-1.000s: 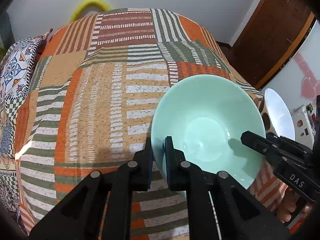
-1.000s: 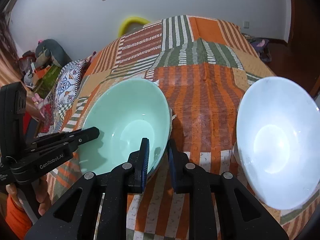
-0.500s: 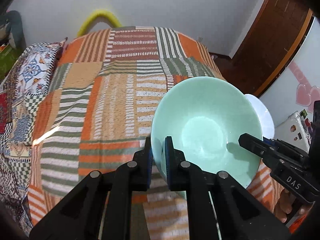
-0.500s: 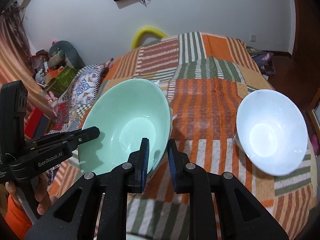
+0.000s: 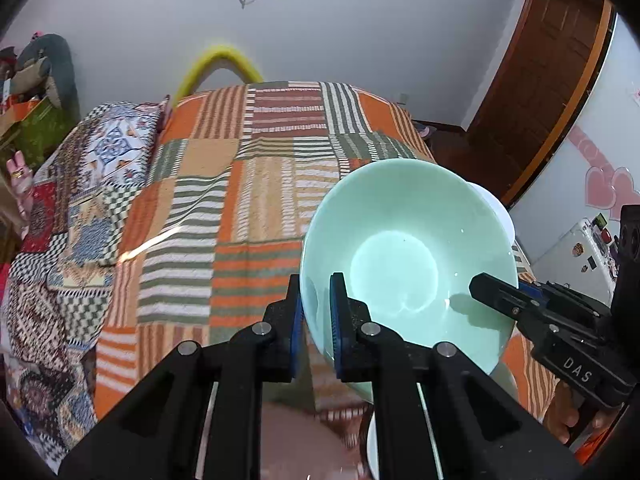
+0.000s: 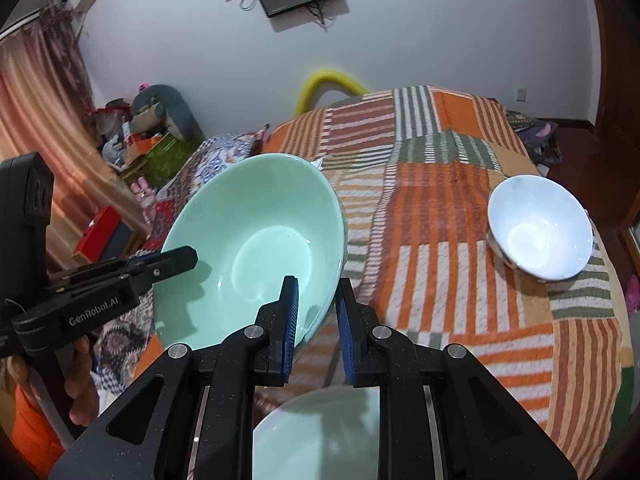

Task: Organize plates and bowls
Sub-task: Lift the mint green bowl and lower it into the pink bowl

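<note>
Above the bed, a green bowl hangs between both grippers, tilted. The left gripper is clamped on its rim. The right gripper straddles the opposite rim, but with its jaws parted it looks loose rather than pinching. Directly below, near the bed's close edge, sits a pale dish, likely the stacking spot, so the coming move is straight down. A white bowl rests well apart on the right gripper's side. The striped quilt looks soft and uneven. White walls, a screen and a wooden door surround it.
</note>
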Tool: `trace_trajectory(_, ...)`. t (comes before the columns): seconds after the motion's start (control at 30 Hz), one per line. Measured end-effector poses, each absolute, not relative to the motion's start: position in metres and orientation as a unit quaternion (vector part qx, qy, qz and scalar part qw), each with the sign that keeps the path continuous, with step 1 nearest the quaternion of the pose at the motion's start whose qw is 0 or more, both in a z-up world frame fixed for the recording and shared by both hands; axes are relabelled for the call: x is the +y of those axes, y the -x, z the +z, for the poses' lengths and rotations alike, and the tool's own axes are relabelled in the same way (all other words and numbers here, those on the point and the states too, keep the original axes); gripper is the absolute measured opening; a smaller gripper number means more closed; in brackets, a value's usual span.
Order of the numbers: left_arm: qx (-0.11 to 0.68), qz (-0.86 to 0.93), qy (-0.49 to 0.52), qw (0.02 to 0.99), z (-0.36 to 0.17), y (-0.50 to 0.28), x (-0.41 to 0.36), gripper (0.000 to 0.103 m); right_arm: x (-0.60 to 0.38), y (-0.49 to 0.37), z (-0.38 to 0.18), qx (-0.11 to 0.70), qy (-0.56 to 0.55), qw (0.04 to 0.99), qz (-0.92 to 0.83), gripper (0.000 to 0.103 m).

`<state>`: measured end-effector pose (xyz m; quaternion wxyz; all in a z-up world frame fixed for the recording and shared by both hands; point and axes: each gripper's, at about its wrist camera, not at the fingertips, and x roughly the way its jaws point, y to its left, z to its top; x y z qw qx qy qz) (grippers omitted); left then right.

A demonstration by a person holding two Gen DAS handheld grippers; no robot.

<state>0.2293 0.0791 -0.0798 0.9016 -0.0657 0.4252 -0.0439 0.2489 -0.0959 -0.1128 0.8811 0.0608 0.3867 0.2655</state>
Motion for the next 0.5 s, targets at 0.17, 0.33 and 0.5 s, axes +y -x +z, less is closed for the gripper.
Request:
trace_trajectory(0.17,0.422,-0.023,0.054,0.905,-0.071,-0.191,0.089,0.01,-0.084,-0.226,-0.115,0.383,-0.06,0.876,0.287,0.018)
trace_trajectory(0.33,0.42,-0.002,0.054,0.906,-0.067,-0.156,0.105,0.01,-0.067,-0.207,-0.118,0.383,-0.055,0.868,0.312,0.018)
trace_trajectory(0.5,0.42,0.015,0.065,0.905,-0.07,-0.128,0.122,0.01,-0.05,-0.195,-0.126,0.39,-0.049,0.857,0.333,0.018)
